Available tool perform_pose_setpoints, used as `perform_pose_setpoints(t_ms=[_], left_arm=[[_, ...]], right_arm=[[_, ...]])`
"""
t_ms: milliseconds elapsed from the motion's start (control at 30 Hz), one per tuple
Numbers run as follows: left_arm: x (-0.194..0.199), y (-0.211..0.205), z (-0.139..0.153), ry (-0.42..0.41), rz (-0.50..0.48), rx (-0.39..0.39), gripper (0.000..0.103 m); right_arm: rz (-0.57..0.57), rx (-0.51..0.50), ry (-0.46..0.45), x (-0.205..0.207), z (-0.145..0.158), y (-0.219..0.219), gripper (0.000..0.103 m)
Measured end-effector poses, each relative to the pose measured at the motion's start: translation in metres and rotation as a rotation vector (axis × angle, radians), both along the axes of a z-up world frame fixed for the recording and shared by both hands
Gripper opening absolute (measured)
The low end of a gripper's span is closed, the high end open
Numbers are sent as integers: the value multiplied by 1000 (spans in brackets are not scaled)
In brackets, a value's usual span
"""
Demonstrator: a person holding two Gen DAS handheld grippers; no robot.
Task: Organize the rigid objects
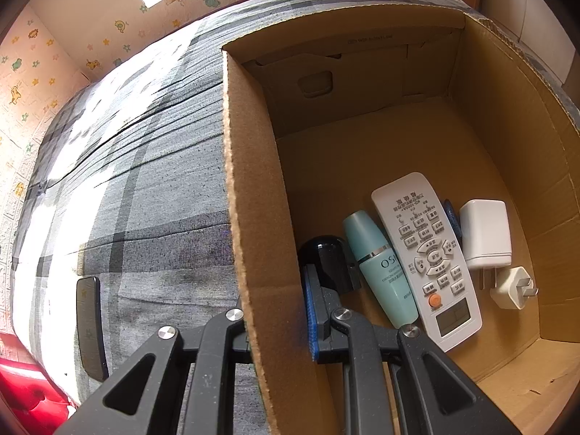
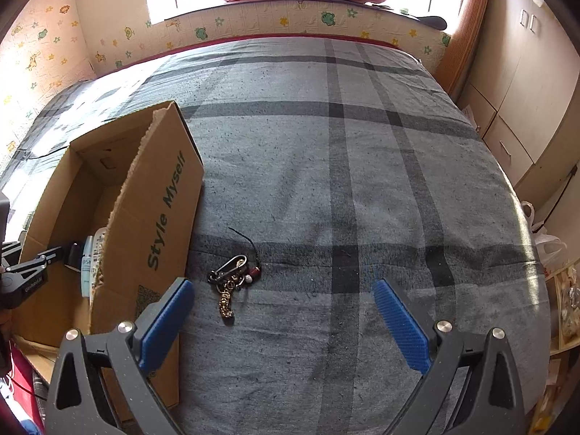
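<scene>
A cardboard box point(image 1: 253, 217) sits on the bed; it also shows at the left of the right wrist view point(image 2: 159, 217). Inside lie a white remote point(image 1: 427, 253), a teal bottle point(image 1: 380, 268), a black round object point(image 1: 326, 257), a large white charger point(image 1: 485, 232) and a small white plug point(image 1: 513, 288). My left gripper point(image 1: 279, 311) is shut on the box's left wall, one finger on each side. My right gripper point(image 2: 282, 319) is open and empty above the bed. A keychain point(image 2: 232, 279) lies on the blanket just ahead of it, nearer the left finger.
The bed has a grey plaid blanket point(image 2: 362, 181). A dark phone point(image 1: 90, 326) lies on it left of the box. Wallpapered walls stand behind, cabinets point(image 2: 525, 90) to the right, and bags point(image 2: 551, 250) beside the bed's right edge.
</scene>
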State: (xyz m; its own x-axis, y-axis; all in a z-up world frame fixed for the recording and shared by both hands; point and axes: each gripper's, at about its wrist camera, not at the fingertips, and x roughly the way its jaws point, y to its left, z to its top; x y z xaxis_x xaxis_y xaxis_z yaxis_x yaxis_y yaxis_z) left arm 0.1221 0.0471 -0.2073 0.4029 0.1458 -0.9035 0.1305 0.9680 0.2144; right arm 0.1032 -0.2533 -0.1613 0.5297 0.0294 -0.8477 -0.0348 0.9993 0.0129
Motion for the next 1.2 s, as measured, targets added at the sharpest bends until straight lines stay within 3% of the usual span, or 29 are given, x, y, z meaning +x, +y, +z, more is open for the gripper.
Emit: perform_pose_setpoints(t_ms=[233,700,1200], left_arm=[[0,1,0,-1,0,-5,17],[-2,4,1,-6,-1,-16,17],[-1,2,0,-5,-3,-6,18]], right_arm=[[30,9,29,6,-16,0,102],[210,-44,105,41,-55,25,100],[371,-29,193,68,-89,39,92]])
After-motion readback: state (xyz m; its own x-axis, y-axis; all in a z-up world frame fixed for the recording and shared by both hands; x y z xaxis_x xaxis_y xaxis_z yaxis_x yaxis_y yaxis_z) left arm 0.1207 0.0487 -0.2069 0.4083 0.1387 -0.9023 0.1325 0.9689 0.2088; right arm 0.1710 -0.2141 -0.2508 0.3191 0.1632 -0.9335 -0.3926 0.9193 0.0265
